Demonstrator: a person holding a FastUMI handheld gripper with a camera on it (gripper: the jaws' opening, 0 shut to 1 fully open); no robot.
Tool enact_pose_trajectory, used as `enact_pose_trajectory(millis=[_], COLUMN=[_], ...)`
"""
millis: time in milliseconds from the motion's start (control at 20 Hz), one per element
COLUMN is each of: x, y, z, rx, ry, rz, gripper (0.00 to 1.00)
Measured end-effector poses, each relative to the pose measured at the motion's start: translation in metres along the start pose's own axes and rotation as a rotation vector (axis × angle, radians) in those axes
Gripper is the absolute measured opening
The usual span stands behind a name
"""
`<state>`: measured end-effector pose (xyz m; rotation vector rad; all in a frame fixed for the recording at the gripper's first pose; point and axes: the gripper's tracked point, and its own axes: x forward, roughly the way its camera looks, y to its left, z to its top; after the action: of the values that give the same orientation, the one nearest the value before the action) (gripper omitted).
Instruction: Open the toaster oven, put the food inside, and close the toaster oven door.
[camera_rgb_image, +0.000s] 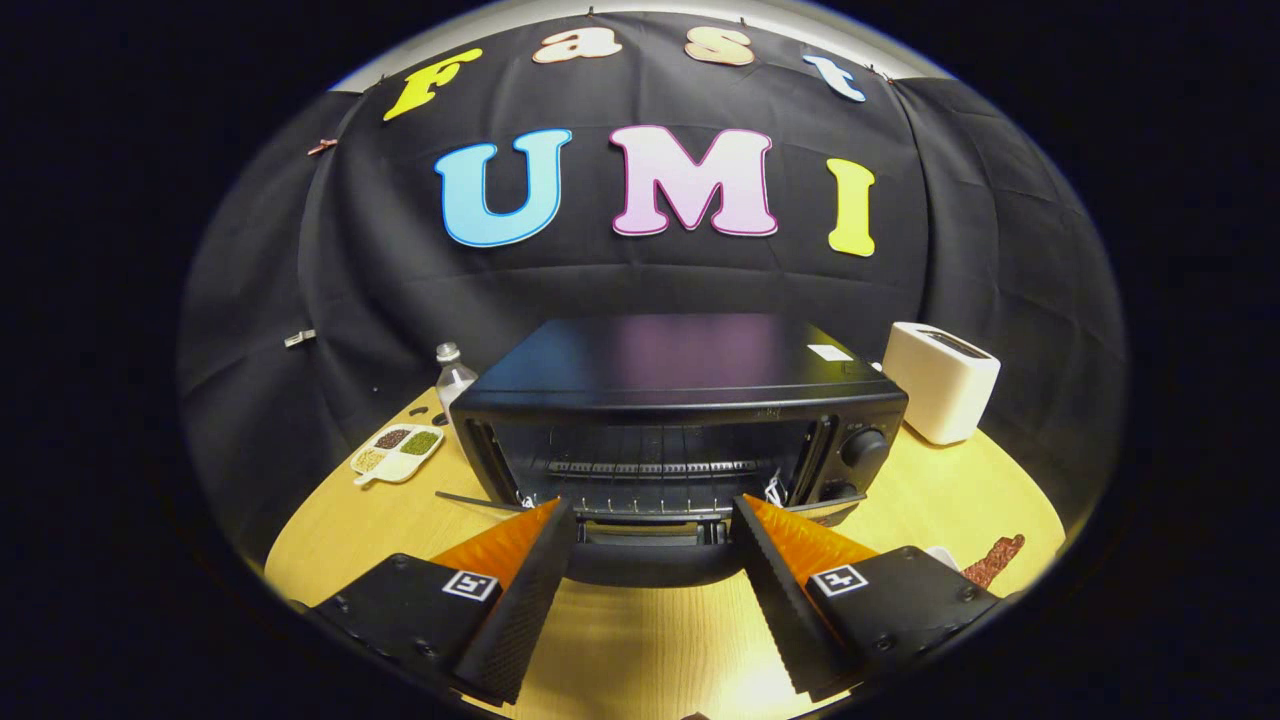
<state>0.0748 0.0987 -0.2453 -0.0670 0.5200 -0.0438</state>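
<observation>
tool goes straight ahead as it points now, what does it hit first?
Probably the lowered door of the black toaster oven, lying between the open tool fingers; beyond it, the oven's wire rack. Depth is uncertain.

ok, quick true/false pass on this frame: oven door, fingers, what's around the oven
1. The toaster oven door is down, so the rack inside shows. True.
2. The fingers are shut on the door. False: the gripper is open, one finger at each side of the door, holding nothing.
3. A white toaster stands to the right of the oven. True.
4. The divided dish sits on top of the oven. False: it lies on the table, left of the oven, by a clear bottle.
5. Food is already on the rack. False: the rack looks bare.
</observation>
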Motion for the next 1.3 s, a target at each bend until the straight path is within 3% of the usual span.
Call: enact_pose_trajectory(millis=[300,850,1100,1300], x=[-0.015,-0.037,-0.049,-0.066], y=[0.000,-0.003,-0.013,-0.039], z=[-0.025,-0.112,-0.081,-0.031], rx=[-0.023,-0.082,-0.055,-0.056], ry=[0.051,0.305,0.255,0.165], rz=[0.028,0.125,0.145,0.143], gripper=[0.96,0.97,0.97,0.97])
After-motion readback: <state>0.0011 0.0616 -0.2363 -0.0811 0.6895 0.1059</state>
